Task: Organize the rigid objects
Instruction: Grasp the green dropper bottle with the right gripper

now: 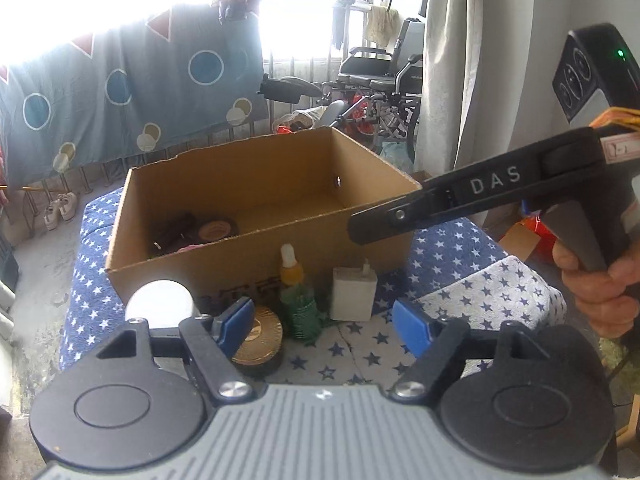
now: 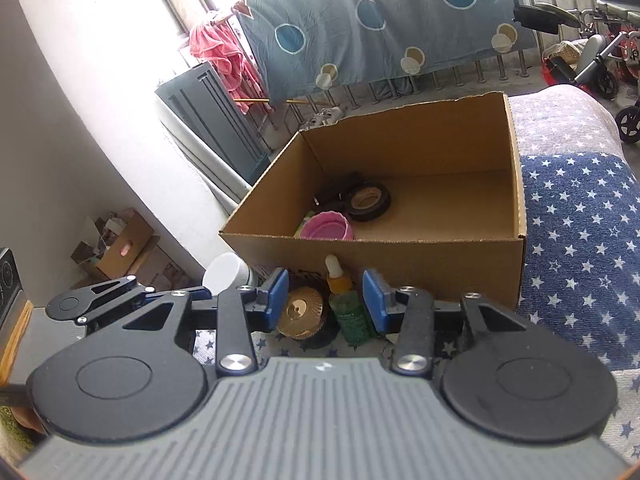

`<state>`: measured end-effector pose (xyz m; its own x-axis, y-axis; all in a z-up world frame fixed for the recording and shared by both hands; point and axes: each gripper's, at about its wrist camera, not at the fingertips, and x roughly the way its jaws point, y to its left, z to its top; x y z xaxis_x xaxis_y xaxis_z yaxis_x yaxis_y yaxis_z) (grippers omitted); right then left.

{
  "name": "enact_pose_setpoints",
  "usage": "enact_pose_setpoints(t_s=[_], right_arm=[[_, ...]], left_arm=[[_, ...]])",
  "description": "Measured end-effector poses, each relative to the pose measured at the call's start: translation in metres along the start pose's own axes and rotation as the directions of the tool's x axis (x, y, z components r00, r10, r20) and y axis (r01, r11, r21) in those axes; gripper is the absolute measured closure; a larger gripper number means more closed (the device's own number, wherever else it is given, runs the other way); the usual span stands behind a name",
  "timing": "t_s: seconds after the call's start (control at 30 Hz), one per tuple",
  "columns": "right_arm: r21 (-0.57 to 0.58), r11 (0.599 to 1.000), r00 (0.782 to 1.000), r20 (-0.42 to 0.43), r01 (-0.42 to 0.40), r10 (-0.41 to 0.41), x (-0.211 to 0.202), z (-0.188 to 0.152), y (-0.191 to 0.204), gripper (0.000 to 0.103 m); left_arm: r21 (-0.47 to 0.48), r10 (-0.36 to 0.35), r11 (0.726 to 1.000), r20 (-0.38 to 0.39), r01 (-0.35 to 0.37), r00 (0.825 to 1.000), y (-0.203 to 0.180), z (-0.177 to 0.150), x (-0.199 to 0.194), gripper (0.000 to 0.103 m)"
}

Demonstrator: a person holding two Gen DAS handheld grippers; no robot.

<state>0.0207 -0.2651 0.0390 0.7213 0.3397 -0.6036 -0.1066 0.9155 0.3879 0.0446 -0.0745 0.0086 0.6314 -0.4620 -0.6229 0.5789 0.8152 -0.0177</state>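
The dropper bottle (image 2: 347, 304) stands on the starry cloth (image 2: 576, 248) just in front of the cardboard box (image 2: 400, 252), between a gold disc (image 2: 301, 312) and a white charger (image 1: 353, 294). The right gripper (image 2: 326, 300) hangs over bottle and disc, jaws apart, gripping nothing. The left gripper (image 1: 326, 324) is open too, empty.

Straight ahead of the tool, bright daylight floods through a barred window (image 1: 304, 60), washing out the glass. A grey-blue sheet with blue circles and red triangles (image 2: 380, 28) hangs over the metal railing there. Ahead and to the right stands a folded black wheelchair (image 1: 384, 80) beside a pale beige curtain (image 1: 452, 80). To the left, a white curved wall (image 2: 72, 120) meets a grey slatted metal cabinet (image 2: 212, 116), with pink cloth (image 2: 224, 60) draped above it.
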Motion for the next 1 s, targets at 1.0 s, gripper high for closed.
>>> enact_pose_setpoints(t_s=[1.0], right_arm=[[-0.010, 1.000, 0.988, -0.151, -0.013, 0.011, 0.124, 0.022, -0.014, 0.072]], left_arm=[[0.026, 0.105, 0.994, -0.036, -0.104, 0.994, 0.004, -0.009, 0.102, 0.067]])
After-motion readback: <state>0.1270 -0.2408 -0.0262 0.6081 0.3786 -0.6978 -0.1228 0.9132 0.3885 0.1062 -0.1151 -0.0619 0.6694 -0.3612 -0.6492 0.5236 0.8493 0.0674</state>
